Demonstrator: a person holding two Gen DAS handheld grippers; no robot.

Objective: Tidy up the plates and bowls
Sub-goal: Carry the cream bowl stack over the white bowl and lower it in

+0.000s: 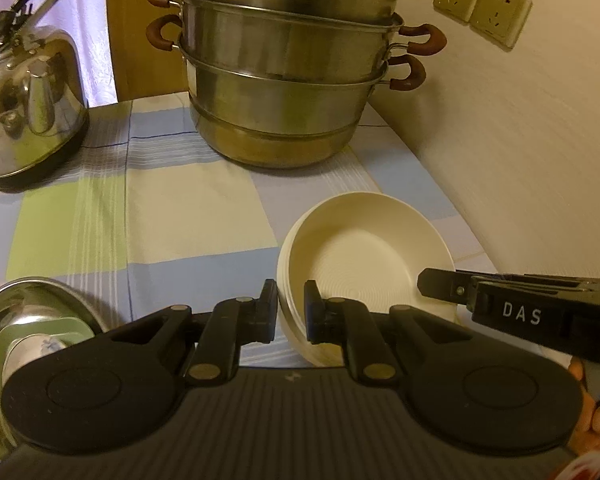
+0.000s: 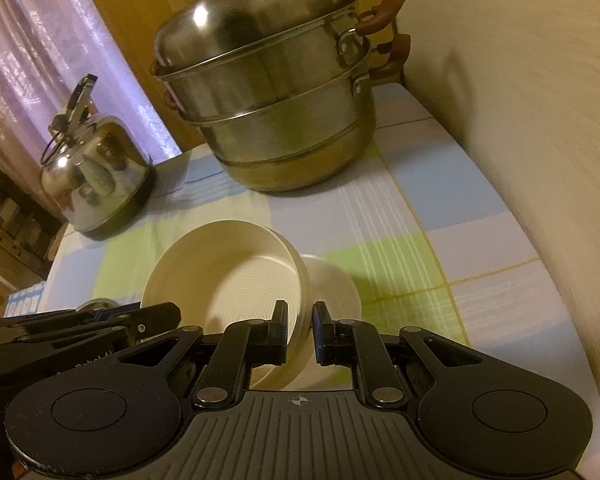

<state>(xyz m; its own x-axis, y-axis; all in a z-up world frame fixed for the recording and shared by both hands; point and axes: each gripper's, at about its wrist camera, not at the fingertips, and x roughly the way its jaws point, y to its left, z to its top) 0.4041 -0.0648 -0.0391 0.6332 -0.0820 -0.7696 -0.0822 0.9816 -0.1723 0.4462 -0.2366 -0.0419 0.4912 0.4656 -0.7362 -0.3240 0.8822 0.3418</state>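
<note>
- Bowls (image 1: 364, 256), cream-white and nested in a small stack, sit in the lower right of the left wrist view and at lower centre of the right wrist view (image 2: 228, 280); fine concentric rings mark the inner floor, and several stacked rims show along the side wall.
- Left gripper (image 1: 291, 308) pinches the stack's near rim, one black finger outside the wall and one inside.
- Right gripper (image 2: 300, 328) pinches the opposite rim the same way; in the left wrist view it (image 1: 424, 286) reaches in from the right edge, its tip over the bowl's far side.
- Another cream bowl (image 2: 332, 284) shows just behind the held stack in the right wrist view; whether they touch I cannot tell.
- Steamer pot (image 1: 288, 80), tiered stainless steel with a domed lid and brown loop handles, stands at upper centre.
- Kettle (image 1: 28, 100), polished metal with a black base and handle, stands at the upper left.
- Shiny metal bowl (image 1: 28, 320) lies at the lower left.
- Tablecloth (image 1: 180, 200) is checked in pale blue, green and cream.
- Textured cream wall (image 1: 520, 140) carries two sockets (image 1: 482, 10); a pale curtain (image 2: 40, 40) hangs at the upper left.
</note>
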